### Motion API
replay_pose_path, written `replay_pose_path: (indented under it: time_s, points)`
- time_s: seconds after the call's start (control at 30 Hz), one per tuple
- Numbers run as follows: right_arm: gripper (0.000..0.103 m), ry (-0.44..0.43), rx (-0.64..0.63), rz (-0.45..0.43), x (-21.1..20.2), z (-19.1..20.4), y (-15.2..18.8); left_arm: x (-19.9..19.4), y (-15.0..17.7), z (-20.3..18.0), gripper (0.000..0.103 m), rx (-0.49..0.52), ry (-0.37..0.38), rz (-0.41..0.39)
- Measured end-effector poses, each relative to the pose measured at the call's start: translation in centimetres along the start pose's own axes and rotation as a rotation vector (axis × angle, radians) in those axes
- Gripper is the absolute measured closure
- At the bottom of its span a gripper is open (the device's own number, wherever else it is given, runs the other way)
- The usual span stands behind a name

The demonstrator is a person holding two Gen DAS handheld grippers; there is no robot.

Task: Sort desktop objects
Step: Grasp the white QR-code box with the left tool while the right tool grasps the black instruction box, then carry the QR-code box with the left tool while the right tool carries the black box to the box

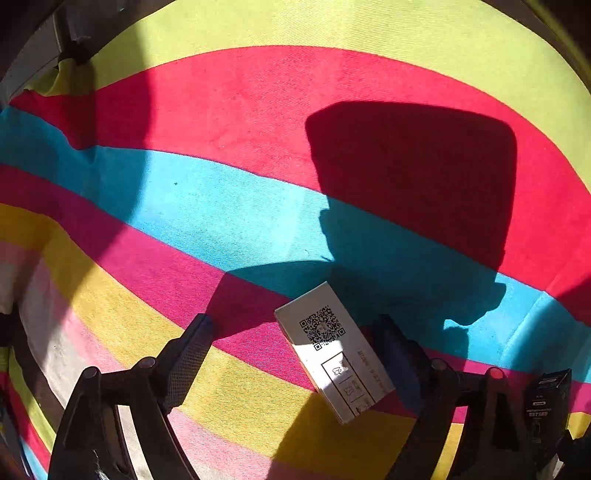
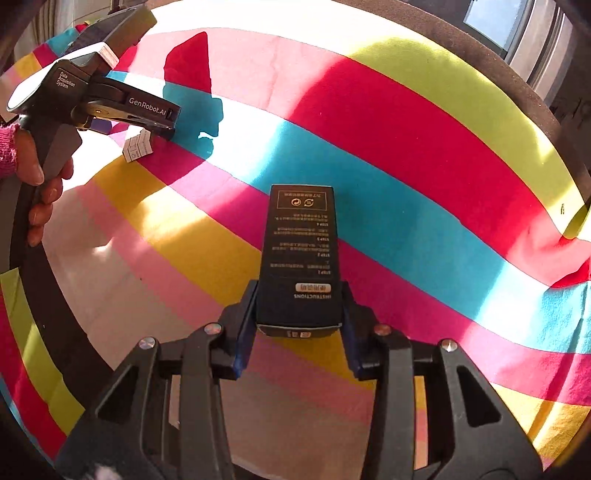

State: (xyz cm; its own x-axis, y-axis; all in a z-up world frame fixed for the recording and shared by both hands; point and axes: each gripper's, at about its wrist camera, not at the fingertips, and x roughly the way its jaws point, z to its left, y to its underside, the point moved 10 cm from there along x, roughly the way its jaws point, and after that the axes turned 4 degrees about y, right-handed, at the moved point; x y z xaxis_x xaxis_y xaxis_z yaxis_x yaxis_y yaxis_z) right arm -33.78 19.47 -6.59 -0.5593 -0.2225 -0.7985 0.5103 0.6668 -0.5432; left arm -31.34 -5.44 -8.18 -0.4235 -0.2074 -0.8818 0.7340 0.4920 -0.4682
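Right gripper [image 2: 297, 314] is clamping the tall black printed carton [image 2: 300, 254]; left gripper [image 1: 295, 354], jaws apart at ten o'clock, is straddling the small white cardboard box [image 1: 332, 350], risking nudging it askew.

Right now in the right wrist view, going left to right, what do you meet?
Person's hand → left tongs above the small white box → black instruction box between the right tongs → window.

right gripper [image 2: 298, 317] jaws clamp black box [image 2: 300, 254] | white box [image 2: 138, 149] under left gripper [image 2: 162, 123]
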Motion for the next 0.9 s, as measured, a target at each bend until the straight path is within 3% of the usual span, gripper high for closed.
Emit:
replay_pose_path:
  time_s: [0.07,0.17,0.3,0.37,0.6,0.83,0.9]
  points:
    - [0.041,0.022,-0.010,0.002,0.4,0.4,0.0,-0.7,0.1,0.4,0.051,0.028,0.017,-0.005]
    - [0.038,0.034,0.005,-0.012,0.7,0.8,-0.5,-1.2,0.2,1.6,0.069,0.044,0.051,0.008]
    - [0.041,0.036,0.048,-0.023,1.1,1.0,-0.7,-1.6,0.5,1.8,0.070,0.111,0.099,-0.001]
    - [0.060,0.078,0.076,-0.029,0.8,0.7,-0.4,-2.0,1.0,1.8,0.070,0.150,0.097,-0.012]
    - [0.061,0.021,0.198,-0.008,-3.7,3.1,3.9,-5.3,6.2,1.2,0.070,0.286,0.158,-0.043]
    - [0.060,0.002,0.231,-0.019,-10.7,7.2,9.7,-10.7,13.4,1.5,0.070,0.403,0.274,-0.089]
    - [0.060,0.003,0.219,-0.023,-10.6,6.3,9.7,-12.2,15.3,2.0,0.070,0.430,0.295,-0.093]
